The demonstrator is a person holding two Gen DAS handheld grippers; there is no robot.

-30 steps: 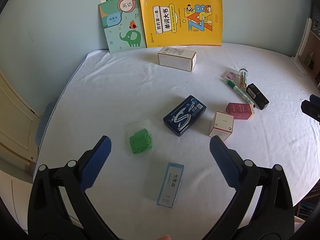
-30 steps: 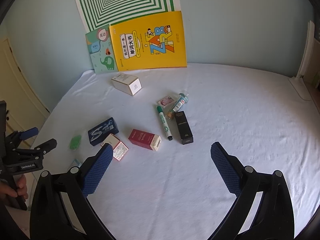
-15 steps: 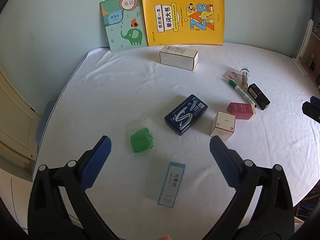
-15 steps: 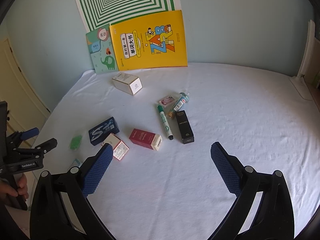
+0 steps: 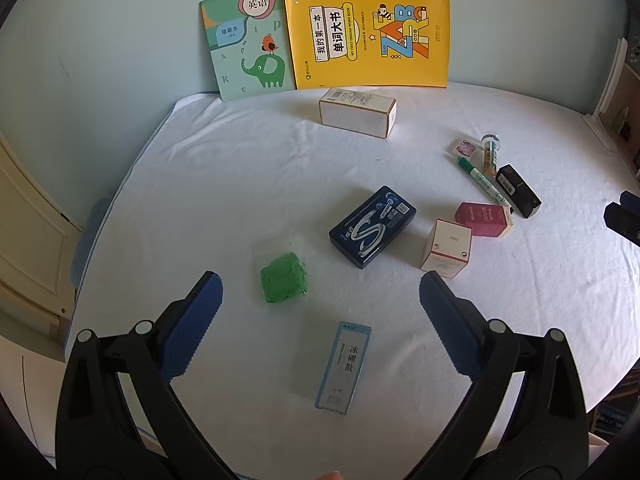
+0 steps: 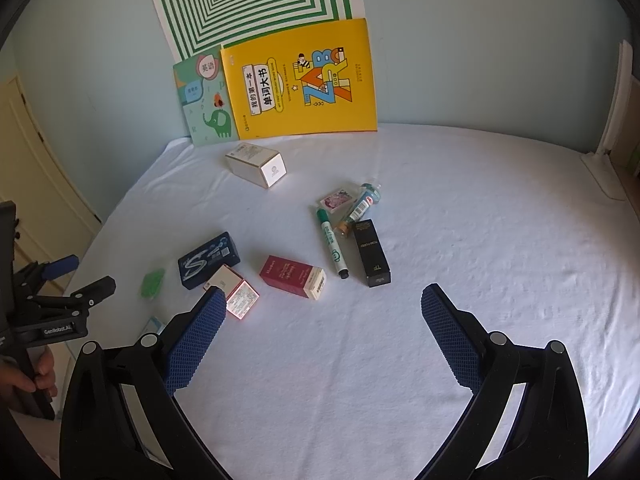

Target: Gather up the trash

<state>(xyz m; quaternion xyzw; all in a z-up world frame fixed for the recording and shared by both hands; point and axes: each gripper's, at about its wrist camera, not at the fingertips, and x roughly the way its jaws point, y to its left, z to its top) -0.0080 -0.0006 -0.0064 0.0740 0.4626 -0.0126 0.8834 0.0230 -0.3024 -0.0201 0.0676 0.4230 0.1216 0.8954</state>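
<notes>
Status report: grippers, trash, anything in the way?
Left gripper open, empty; right gripper open, empty. Nearest left: green packet, pale blue box, untouched on the white sheet. Nothing blocking.

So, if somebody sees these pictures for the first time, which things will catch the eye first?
Probably the bright yellow book, leaning on the wall at the back of the white table, with the green striped poster above it. Next comes the scatter of small boxes mid-table, above all the dark blue tin and the green packet beside it. Both open grippers, left and right, frame the foreground.
</notes>
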